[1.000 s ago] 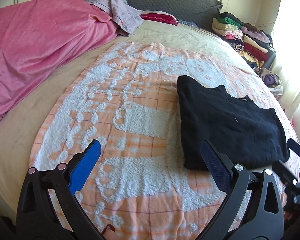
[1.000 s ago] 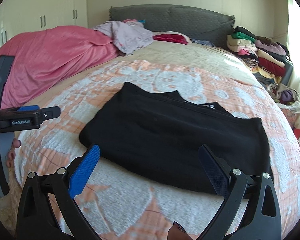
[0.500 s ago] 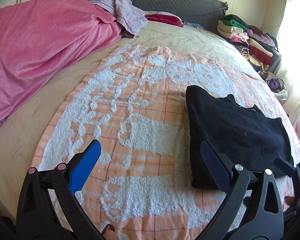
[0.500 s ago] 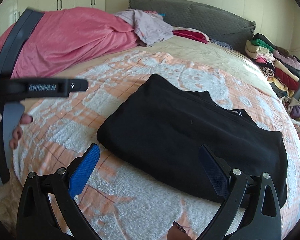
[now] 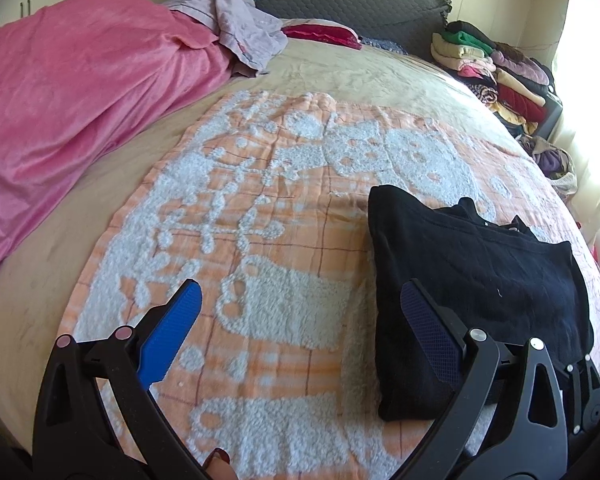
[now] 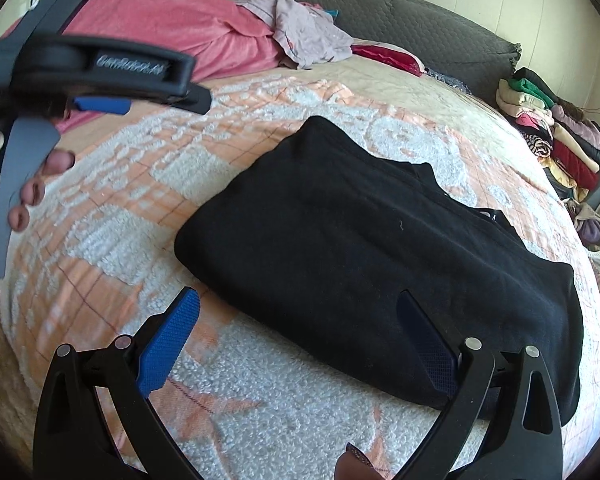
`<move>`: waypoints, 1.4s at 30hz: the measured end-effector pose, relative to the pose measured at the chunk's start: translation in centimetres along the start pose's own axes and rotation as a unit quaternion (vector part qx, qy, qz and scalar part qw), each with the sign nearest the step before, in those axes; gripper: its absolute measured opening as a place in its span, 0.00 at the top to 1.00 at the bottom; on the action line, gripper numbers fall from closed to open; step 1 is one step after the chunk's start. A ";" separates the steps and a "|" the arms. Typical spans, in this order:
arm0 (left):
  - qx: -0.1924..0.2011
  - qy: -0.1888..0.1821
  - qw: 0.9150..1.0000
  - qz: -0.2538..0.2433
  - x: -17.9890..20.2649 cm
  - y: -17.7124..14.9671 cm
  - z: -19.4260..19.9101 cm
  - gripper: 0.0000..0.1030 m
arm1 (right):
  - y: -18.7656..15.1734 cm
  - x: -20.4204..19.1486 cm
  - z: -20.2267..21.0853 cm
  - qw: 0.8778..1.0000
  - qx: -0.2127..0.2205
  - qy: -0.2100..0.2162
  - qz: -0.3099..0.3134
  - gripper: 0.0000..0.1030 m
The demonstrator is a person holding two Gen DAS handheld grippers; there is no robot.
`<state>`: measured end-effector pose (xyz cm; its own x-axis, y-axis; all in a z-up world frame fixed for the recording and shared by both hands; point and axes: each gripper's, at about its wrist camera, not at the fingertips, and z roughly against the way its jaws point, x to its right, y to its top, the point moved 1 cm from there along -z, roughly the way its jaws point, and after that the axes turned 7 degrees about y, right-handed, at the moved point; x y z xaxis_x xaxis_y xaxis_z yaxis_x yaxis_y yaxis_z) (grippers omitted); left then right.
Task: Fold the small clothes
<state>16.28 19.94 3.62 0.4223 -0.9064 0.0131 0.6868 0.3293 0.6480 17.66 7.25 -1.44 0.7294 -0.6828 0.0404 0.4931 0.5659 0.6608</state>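
Sunlit bed [image 5: 340, 76] is wearing an orange towel [image 5: 268, 240]; the black top [image 6: 360, 248] is lying folded on it. I am holding both grippers, left gripper [image 5: 300, 320] and right gripper [image 6: 298, 326], wide and empty. Maybe one fold remains.

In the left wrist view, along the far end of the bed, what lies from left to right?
Pink blanket → lilac garment → red pillow → stack of folded clothes → purple clothes in a bag.
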 end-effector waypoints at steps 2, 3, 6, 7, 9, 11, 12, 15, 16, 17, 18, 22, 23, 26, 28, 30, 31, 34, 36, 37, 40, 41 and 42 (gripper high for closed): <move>-0.004 -0.003 1.000 -0.004 0.4 0.3 -0.6 0.09 | -0.2 0.0 -0.5 1.000 -0.004 -0.001 0.003 0.05; -0.006 -0.005 1.000 -0.007 0.6 0.4 -0.9 0.09 | -0.3 0.0 -0.8 1.000 -0.007 -0.002 0.005 0.05; -0.014 -0.012 1.000 -0.013 1.3 0.6 -1.8 0.09 | -0.6 0.0 -1.7 1.000 -0.014 -0.006 0.011 0.05; -0.018 -0.015 1.000 -0.014 1.5 0.7 -2.1 0.09 | -0.6 -0.1 -2.0 1.000 -0.017 -0.008 0.014 0.05; -0.024 -0.017 0.999 -0.013 1.7 0.9 -2.8 0.09 | -0.8 -0.1 -2.8 0.999 -0.023 -0.020 0.024 0.05; -0.029 -0.017 0.999 -0.009 1.6 1.0 -3.3 0.09 | -0.9 -0.2 -3.4 0.999 -0.024 -0.030 0.035 0.05; -0.031 -0.017 0.999 -0.008 1.6 1.1 -3.6 0.09 | -1.0 -0.3 -3.5 0.998 -0.023 -0.033 0.039 0.05; -0.036 -0.016 0.999 -0.009 1.7 1.1 -4.2 0.09 | -0.8 -0.4 -4.1 0.998 -0.019 -0.042 0.049 0.05; -0.038 -0.016 0.999 -0.008 1.7 1.1 -4.3 0.09 | -0.8 -0.4 -4.2 0.998 -0.018 -0.045 0.051 0.05; -0.040 -0.017 0.999 -0.008 1.7 1.1 -4.5 0.09 | -0.7 -0.4 -4.4 0.997 -0.016 -0.048 0.053 0.05; -0.043 -0.018 0.999 -0.007 1.7 1.0 -4.7 0.09 | -0.6 -0.3 -4.5 0.997 -0.016 -0.050 0.055 0.04; -0.051 -0.023 0.998 -0.004 1.7 1.0 -5.5 0.09 | -0.2 -0.3 -5.2 0.996 -0.013 -0.060 0.066 0.05; -0.054 -0.024 0.998 -0.003 1.8 1.0 -5.7 0.09 | -0.1 -0.3 -5.4 0.996 -0.012 -0.062 0.070 0.05; -0.063 -0.036 0.997 0.005 1.8 1.2 -6.3 0.09 | 0.1 -0.4 -5.7 0.995 -0.011 -0.067 0.078 0.05; -0.071 -0.044 0.996 0.010 1.8 1.3 -6.8 0.09 | 0.2 -0.4 -5.9 0.994 -0.009 -0.070 0.082 0.05; -0.075 -0.046 0.996 0.011 1.9 1.5 -7.1 0.09 | 0.3 -0.5 -6.0 0.994 -0.006 -0.073 0.086 0.05; -0.076 -0.046 0.996 0.011 2.0 1.5 -7.2 0.09 | 0.4 -0.6 -6.0 0.993 -0.005 -0.074 0.088 0.05; -0.081 -0.049 0.996 0.008 2.3 1.7 -7.6 0.09 | 0.5 -0.6 -6.3 0.993 -0.004 -0.076 0.095 0.05; -0.084 -0.049 0.995 0.004 2.6 1.7 -7.8 0.09 | 0.7 -0.6 -6.4 0.992 -0.004 -0.080 0.097 0.06; -0.086 -0.048 0.995 0.002 2.7 1.7 -7.9 0.09 | 0.8 -0.5 -6.5 0.991 -0.002 -0.085 0.099 0.06; -0.090 -0.049 0.995 -0.001 3.0 1.7 -8.1 0.09 | 0.8 -0.6 -6.4 0.990 0.004 -0.097 0.105 0.07; -0.091 -0.049 0.995 -0.002 3.0 1.7 -8.2 0.09 | 0.8 -0.6 -6.4 0.989 0.008 -0.101 0.107 0.11; -0.092 -0.049 0.995 -0.002 3.0 1.7 -8.3 0.09 | 0.7 -0.8 -6.3 0.989 0.009 -0.101 0.108 0.17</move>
<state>23.64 19.94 -1.57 0.3663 -0.9260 0.0917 0.7887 0.3612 0.4975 20.40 11.10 -5.73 0.7064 -0.6260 0.3304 0.3261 0.7021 0.6331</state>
